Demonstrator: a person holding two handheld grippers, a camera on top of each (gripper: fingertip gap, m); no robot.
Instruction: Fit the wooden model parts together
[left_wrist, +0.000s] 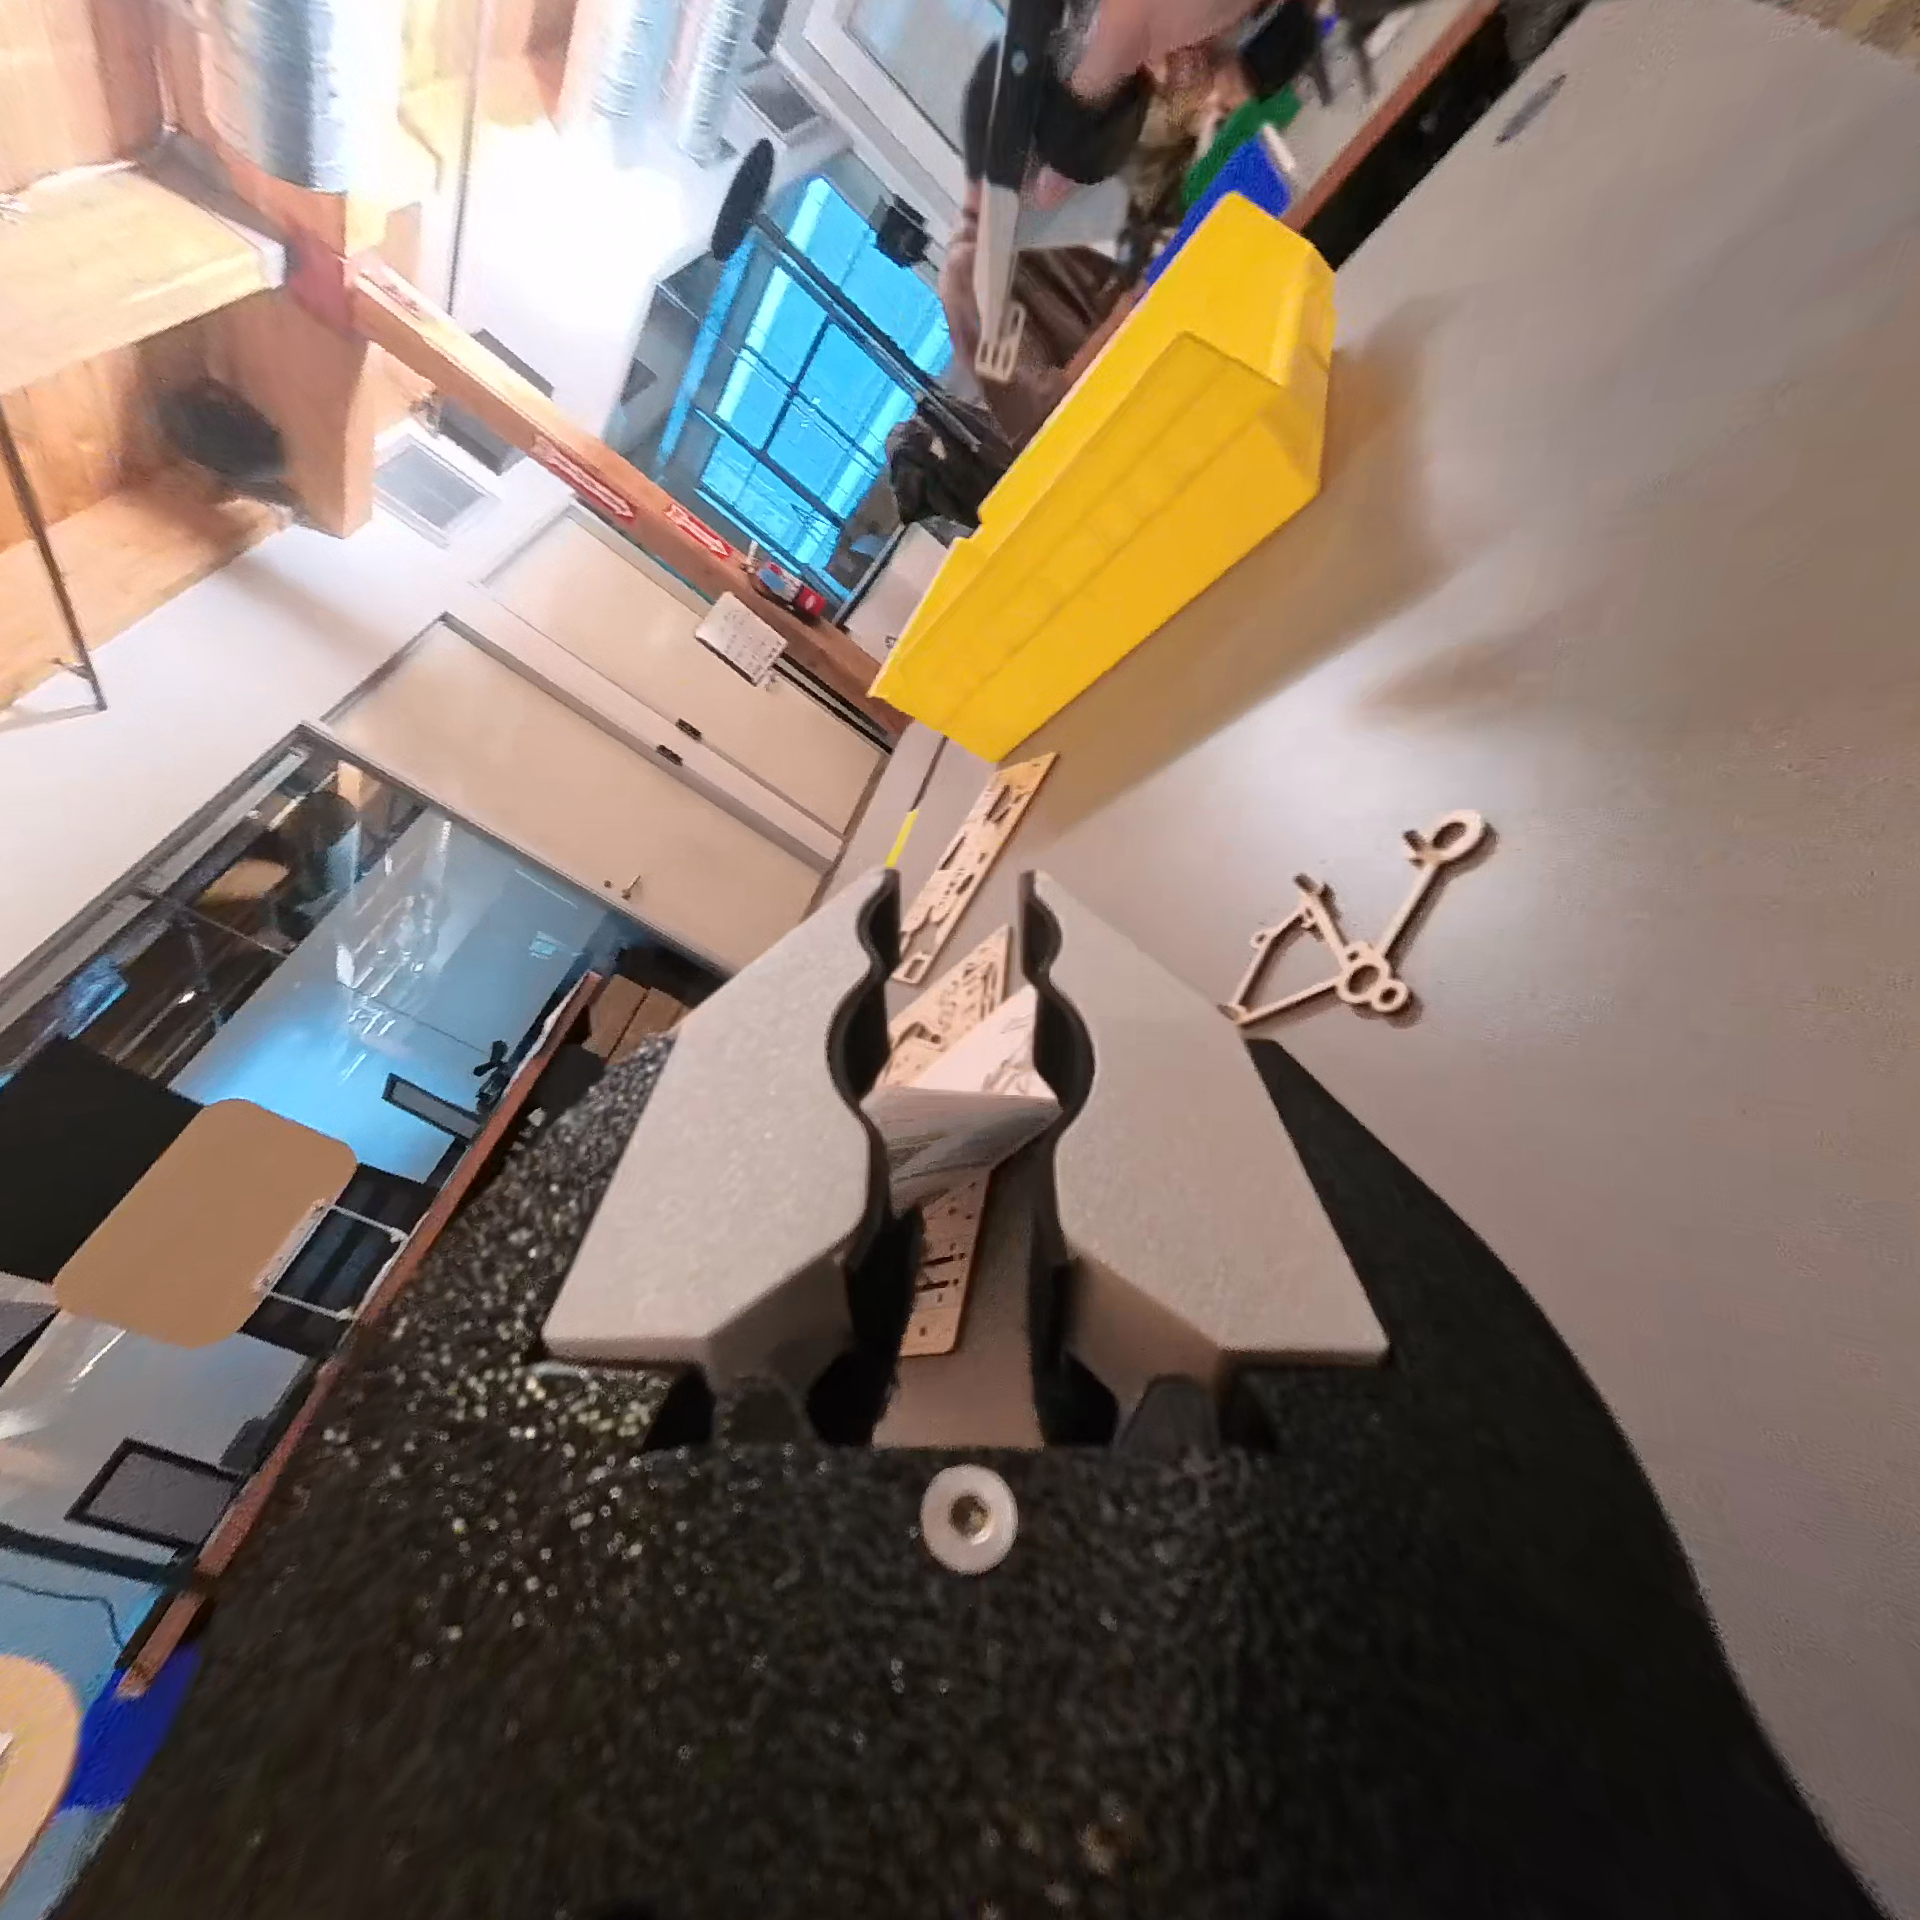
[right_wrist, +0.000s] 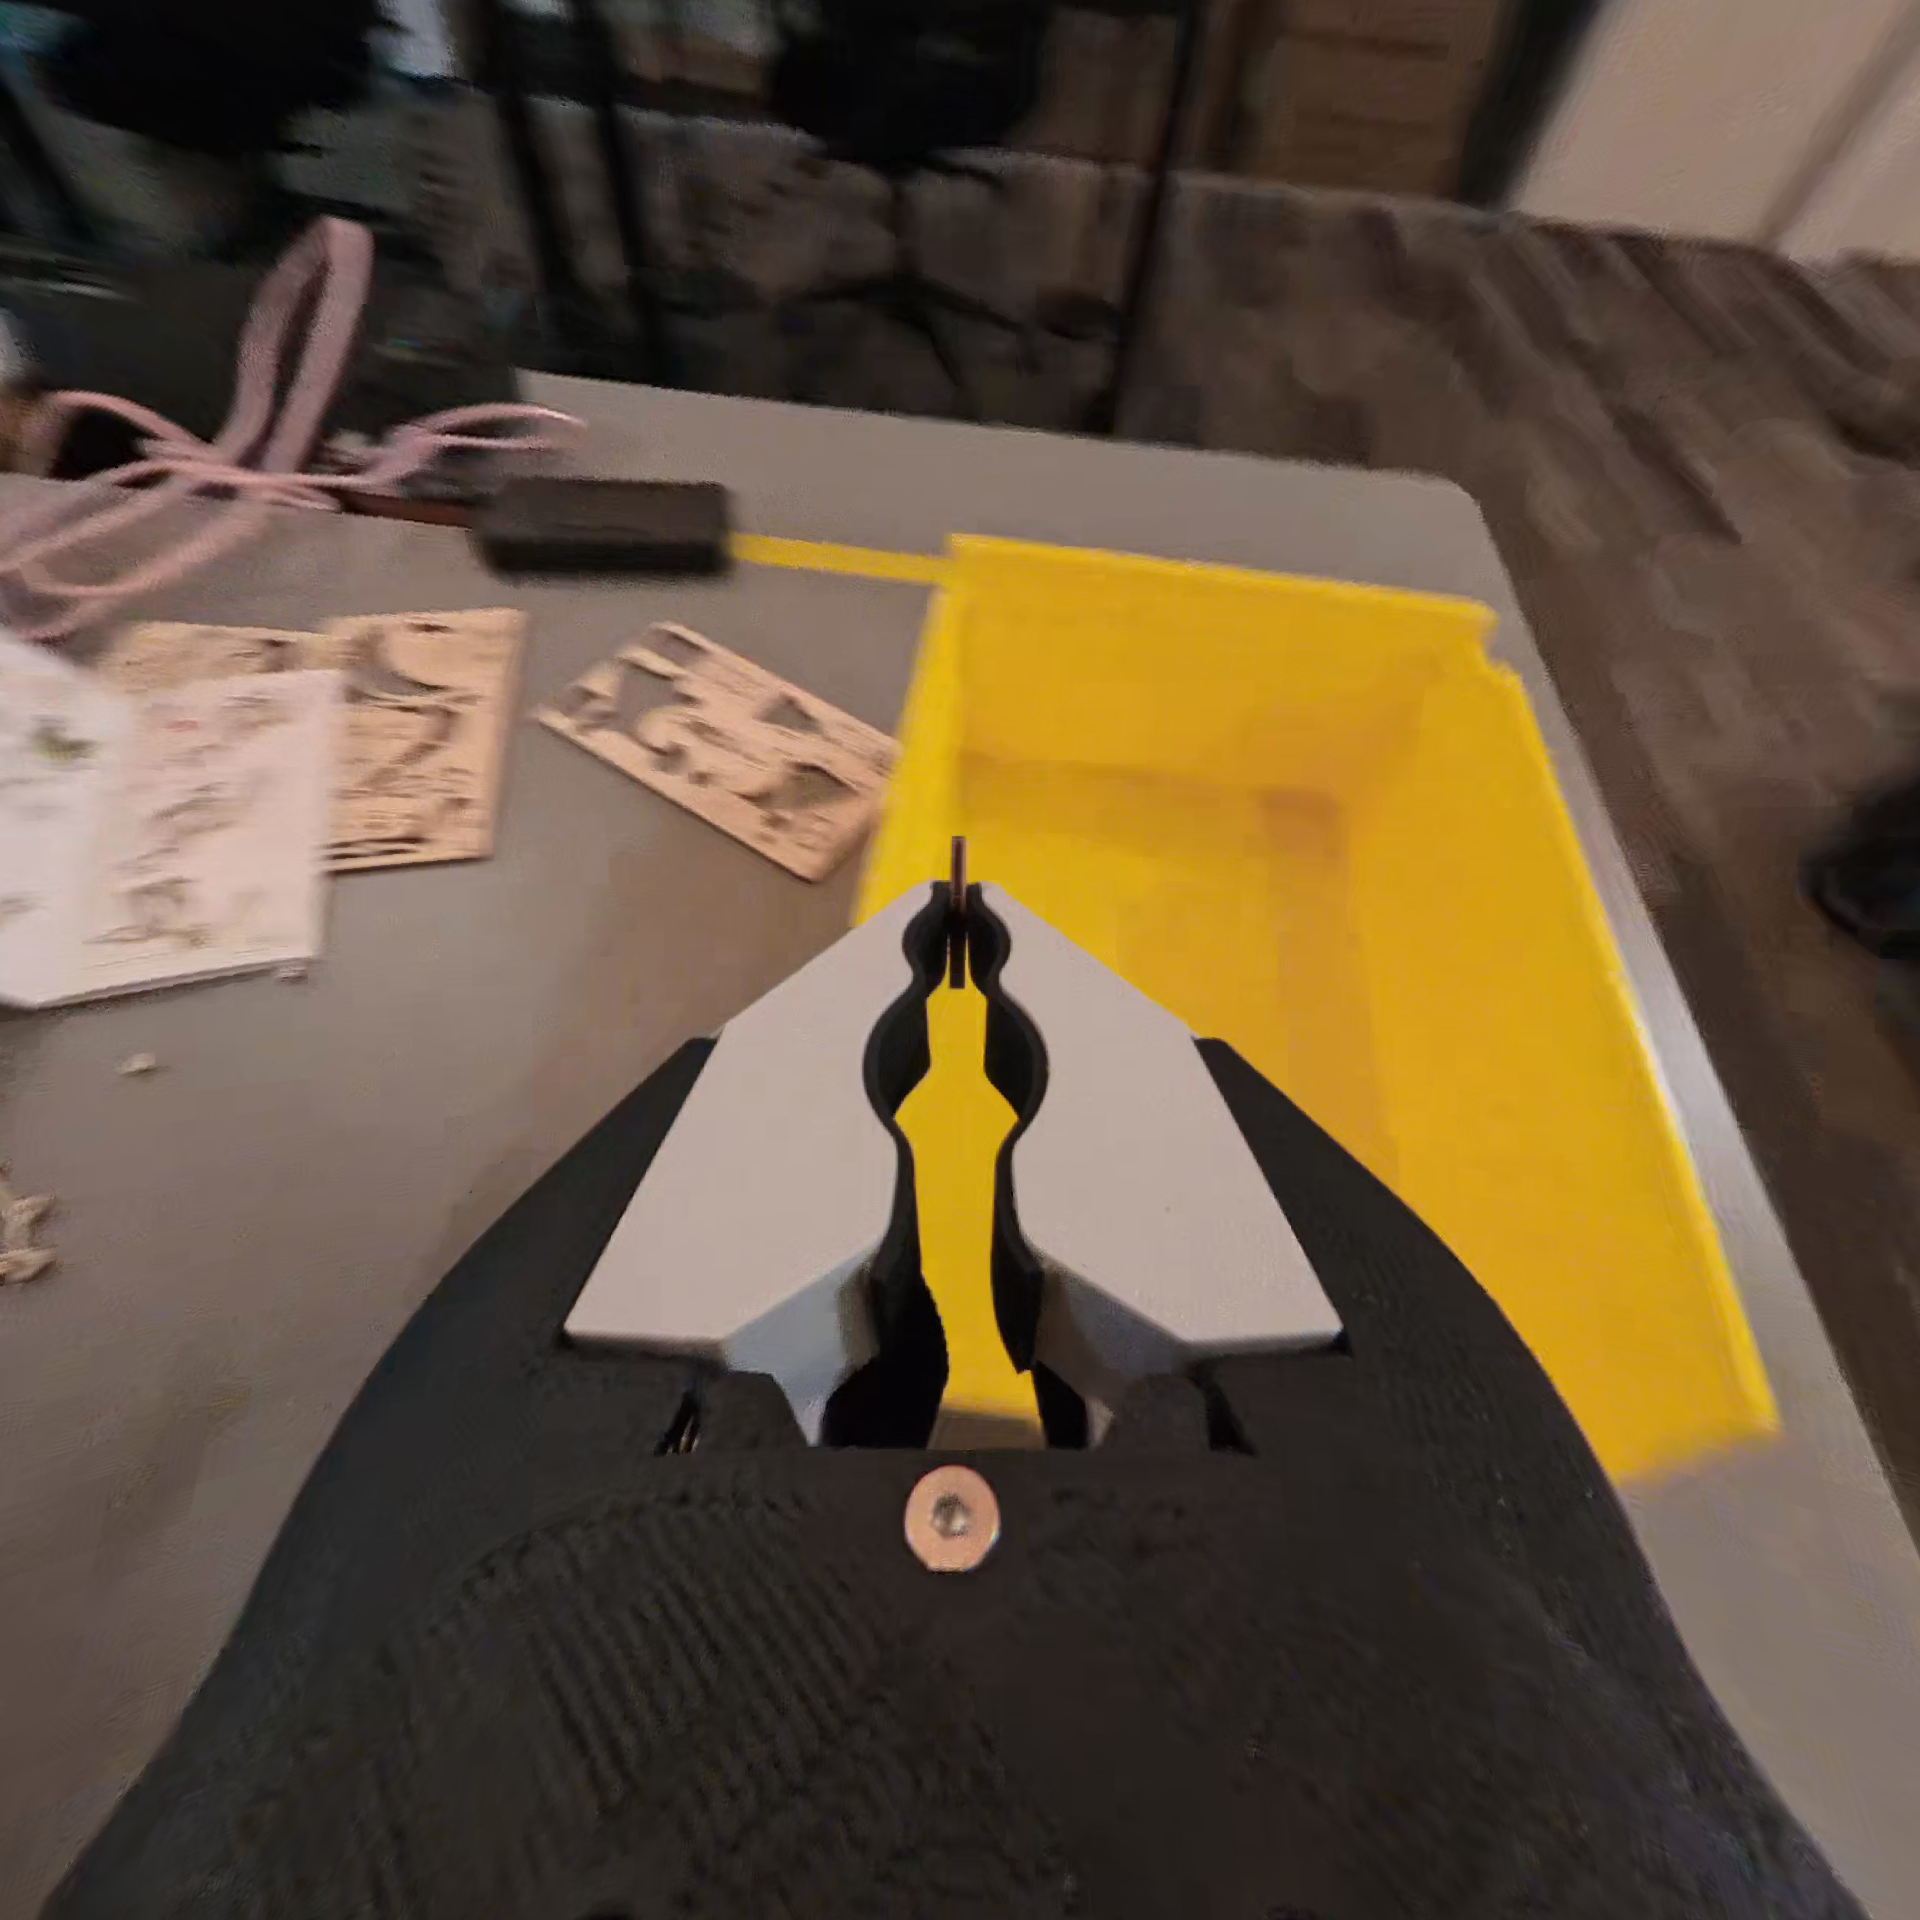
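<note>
Matte grey table (right_wrist: 416, 1143); right claw (right_wrist: 957, 896) pinches a thin flat wooden piece (right_wrist: 957, 862), left claw (left_wrist: 961, 883) gapes

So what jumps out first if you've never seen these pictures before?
The big yellow bin on the grey table grabs the eye first. Right above it, the right hand-held gripper pinches a thin wooden piece edge-on. In the left view, a cut-out wooden frame lies flat on the table, right of the open left hand-held gripper.
</note>
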